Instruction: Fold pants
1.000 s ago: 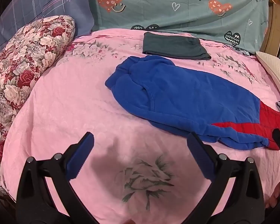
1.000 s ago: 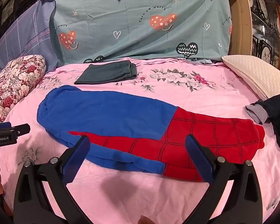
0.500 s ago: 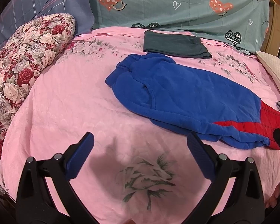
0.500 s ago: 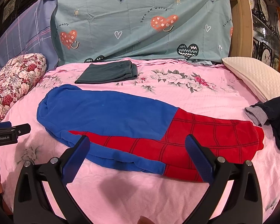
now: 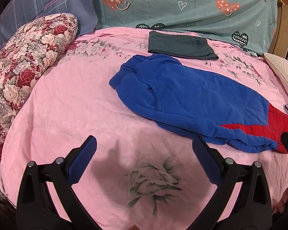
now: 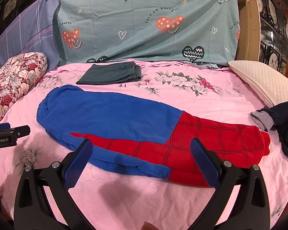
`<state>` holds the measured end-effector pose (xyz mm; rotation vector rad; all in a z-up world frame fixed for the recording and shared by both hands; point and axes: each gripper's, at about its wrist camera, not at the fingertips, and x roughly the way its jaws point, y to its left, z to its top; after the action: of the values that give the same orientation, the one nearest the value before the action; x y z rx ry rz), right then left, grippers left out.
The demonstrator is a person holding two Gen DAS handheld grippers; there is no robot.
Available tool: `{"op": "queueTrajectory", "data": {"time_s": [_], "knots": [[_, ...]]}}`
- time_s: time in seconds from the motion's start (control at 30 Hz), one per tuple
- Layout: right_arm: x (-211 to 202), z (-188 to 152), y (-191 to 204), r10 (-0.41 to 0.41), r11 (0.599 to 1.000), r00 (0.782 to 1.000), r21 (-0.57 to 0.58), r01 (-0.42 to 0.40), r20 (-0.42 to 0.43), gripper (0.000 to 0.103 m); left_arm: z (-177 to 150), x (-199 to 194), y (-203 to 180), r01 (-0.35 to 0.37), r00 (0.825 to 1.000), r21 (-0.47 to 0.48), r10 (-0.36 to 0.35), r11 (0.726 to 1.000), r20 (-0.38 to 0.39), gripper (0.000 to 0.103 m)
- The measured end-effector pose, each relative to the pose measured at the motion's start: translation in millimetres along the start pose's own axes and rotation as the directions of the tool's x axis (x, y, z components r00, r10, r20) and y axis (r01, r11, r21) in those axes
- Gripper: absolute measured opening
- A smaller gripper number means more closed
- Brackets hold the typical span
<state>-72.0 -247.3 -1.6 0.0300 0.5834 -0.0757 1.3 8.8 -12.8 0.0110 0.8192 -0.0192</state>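
left wrist view: the left gripper (image 5: pixel 144 159) hovers with its jaws spread wide and nothing between them, over bare pink bedspread (image 5: pixel 71 103) short of the waistband end of the pants (image 5: pixel 182 99). right wrist view: the right gripper (image 6: pixel 142 159), likewise wide and empty, faces the middle of the same pants (image 6: pixel 144 126), which lie flat and lengthwise across the bed, one leg laid over the other, blue toward the waist and red with a dark grid toward the cuffs. this doubled layout suggests the lengthwise fold is done and a crosswise fold remains; the two tools stand near opposite parts of the garment, probably so each can pinch one end. a folded dark green garment (image 6: pixel 111 72) sits beyond, apart from the pants, likely a finished piece set aside. a dark garment with a grey cuff (image 6: pixel 265 118) waits at the right edge. legible writing: "genrobot.ai" on the left tool's body (image 6: pixel 2 140) and "turn off worry" on the teal heart-print sheet (image 6: pixel 159 13).
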Motion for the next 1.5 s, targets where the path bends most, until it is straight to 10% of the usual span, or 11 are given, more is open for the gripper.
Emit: {"op": "queueTrajectory", "data": {"time_s": [0.67, 1.07, 1.37, 1.5], "knots": [[0, 1, -1, 0.020, 1.000, 1.000, 0.003, -0.020, -0.012, 0.102, 5, 6, 8, 0.005, 1.000, -0.004, -0.005, 1.000, -0.017, 0.101], [-24, -21, -148, -0.178, 0.958, 0.980, 0.209, 0.194, -0.092, 0.101, 43, 59, 43, 0.123, 0.983, -0.127, -0.139, 0.984, -0.122, 0.099], [-21, -36, -198, -0.093, 0.911, 0.980, 0.381, 0.155, -0.175, 0.081, 57, 103, 15, 0.240, 0.940, -0.147, -0.267, 0.960, -0.214, 0.038], [-1, -37, -212, 0.079, 0.865, 0.979, 0.501, 0.026, -0.188, 0.074, 63, 105, 25, 0.318, 0.916, -0.212, -0.357, 0.924, -0.181, 0.020]]}}
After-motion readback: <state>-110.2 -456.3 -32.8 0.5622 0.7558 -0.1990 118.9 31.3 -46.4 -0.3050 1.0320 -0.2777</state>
